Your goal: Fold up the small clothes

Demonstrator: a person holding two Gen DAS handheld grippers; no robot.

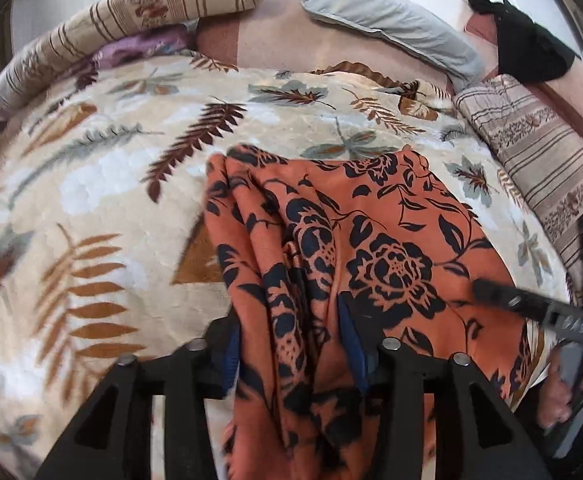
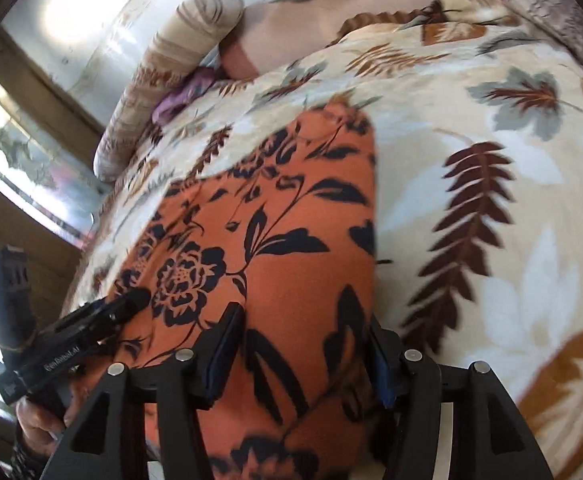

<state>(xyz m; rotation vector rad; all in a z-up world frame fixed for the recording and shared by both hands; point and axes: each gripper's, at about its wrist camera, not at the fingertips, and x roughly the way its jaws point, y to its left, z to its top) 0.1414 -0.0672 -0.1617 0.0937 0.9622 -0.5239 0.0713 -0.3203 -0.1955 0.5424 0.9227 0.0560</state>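
Note:
An orange garment with a black flower print (image 1: 391, 240) (image 2: 283, 208) lies on the leaf-patterned blanket (image 1: 91, 200) (image 2: 491, 120), its left side gathered in loose folds. My left gripper (image 1: 291, 340) stands over its near edge with bunched cloth between the blue pads; the jaws stand apart and do not pinch it. My right gripper (image 2: 301, 352) straddles a flat stretch of the same garment, jaws wide. Each gripper shows in the other's view: the right gripper's fingertip (image 1: 491, 292) at the right, the left gripper's fingertip (image 2: 131, 300) at the left.
A striped flowered pillow (image 1: 131, 12), a grey pillow (image 1: 383, 16) and another striped pillow (image 1: 539, 160) ring the far side of the bed. A black garment (image 1: 527, 48) lies at the back right. A window (image 2: 23, 152) is at the left. A person's hand (image 2: 39, 420) holds the left gripper.

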